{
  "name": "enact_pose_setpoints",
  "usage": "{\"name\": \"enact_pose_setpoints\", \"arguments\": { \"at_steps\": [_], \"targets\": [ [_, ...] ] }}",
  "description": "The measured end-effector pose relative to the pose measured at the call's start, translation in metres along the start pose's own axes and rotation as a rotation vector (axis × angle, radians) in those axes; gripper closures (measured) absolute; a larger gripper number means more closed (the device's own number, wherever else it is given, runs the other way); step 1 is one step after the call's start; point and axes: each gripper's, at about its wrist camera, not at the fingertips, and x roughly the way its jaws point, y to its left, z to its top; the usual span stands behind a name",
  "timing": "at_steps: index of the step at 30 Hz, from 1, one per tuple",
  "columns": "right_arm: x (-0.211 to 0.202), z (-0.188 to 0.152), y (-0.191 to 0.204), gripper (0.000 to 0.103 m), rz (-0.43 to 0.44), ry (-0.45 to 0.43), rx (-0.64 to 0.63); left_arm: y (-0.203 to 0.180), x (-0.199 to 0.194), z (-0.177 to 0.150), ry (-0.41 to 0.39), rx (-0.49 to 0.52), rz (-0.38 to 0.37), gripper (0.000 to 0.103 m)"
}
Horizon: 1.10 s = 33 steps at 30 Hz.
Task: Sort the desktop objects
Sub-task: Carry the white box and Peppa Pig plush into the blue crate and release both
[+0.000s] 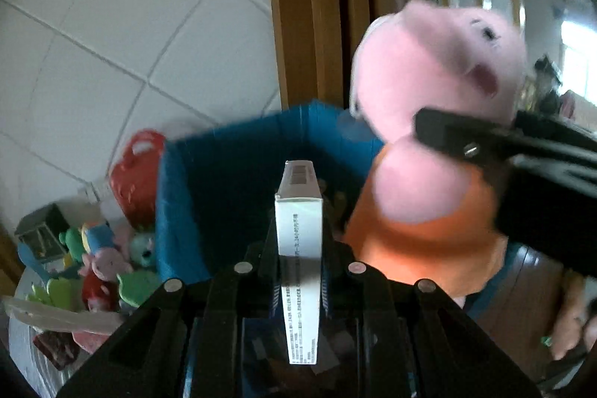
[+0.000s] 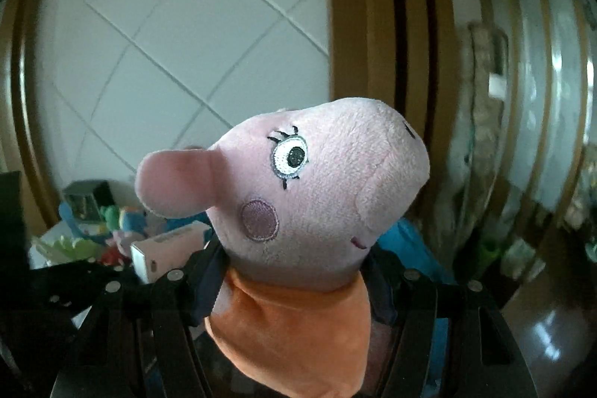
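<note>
My left gripper [image 1: 298, 241] is shut on a slim white box [image 1: 298, 211] with printed text, held edge-on and upright. Beyond the box stands a blue bin [image 1: 224, 174], open at the top. A pink pig plush in an orange dress [image 2: 309, 181] sits between the jaws of my right gripper [image 2: 294, 286], which is shut on its body. In the left wrist view the pig plush [image 1: 429, 69] hangs over the bin's right side, with one finger [image 1: 447, 133] of the right gripper across it. The white box [image 2: 168, 248] also shows at the left of the right wrist view.
A heap of several small plush toys [image 1: 100, 260] lies at the lower left on a pale surface, with a red plastic bag [image 1: 138, 170] behind it. Behind everything are a white tiled wall [image 1: 112, 25] and a wooden door frame [image 1: 309, 6]. A dark glossy tabletop [image 2: 552, 334] shows at the lower right.
</note>
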Motion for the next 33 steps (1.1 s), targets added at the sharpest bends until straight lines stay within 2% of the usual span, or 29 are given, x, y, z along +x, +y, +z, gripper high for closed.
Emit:
{"name": "enact_pose_setpoints", "arguments": {
  "at_steps": [6,12,16,17,20,21,24,28,33],
  "targets": [
    [0.011,-0.014,-0.019,0.037,-0.014,0.051,-0.005,-0.018,0.01,-0.008,0.039,-0.009,0.021,0.086],
    [0.025,-0.025,-0.026,0.037,-0.045,0.059,-0.083,-0.024,0.013,-0.007,0.054,-0.026,0.06,0.086],
    [0.03,-0.029,-0.021,0.036,-0.095,0.049,-0.155,-0.018,0.025,-0.013,0.084,-0.033,0.076,0.083],
    [0.031,-0.031,-0.02,0.036,-0.108,0.045,-0.168,-0.018,0.026,-0.014,0.091,-0.032,0.08,0.076],
    [0.036,-0.036,-0.021,0.035,-0.142,0.042,-0.197,-0.019,0.024,-0.018,0.095,-0.033,0.083,0.038],
    [0.037,-0.037,-0.022,0.034,-0.142,0.044,-0.198,-0.02,0.022,-0.02,0.087,-0.03,0.085,0.032],
    [0.043,-0.041,-0.024,0.029,-0.14,0.063,-0.2,-0.021,0.018,-0.023,0.089,-0.027,0.084,0.032],
    [0.046,-0.045,-0.028,0.0,-0.152,0.069,-0.195,-0.018,0.014,-0.028,0.094,-0.039,0.091,0.032],
    [0.038,-0.048,-0.03,0.0,-0.139,0.074,-0.198,-0.012,0.006,-0.037,0.098,-0.058,0.092,0.032]
  ]
}}
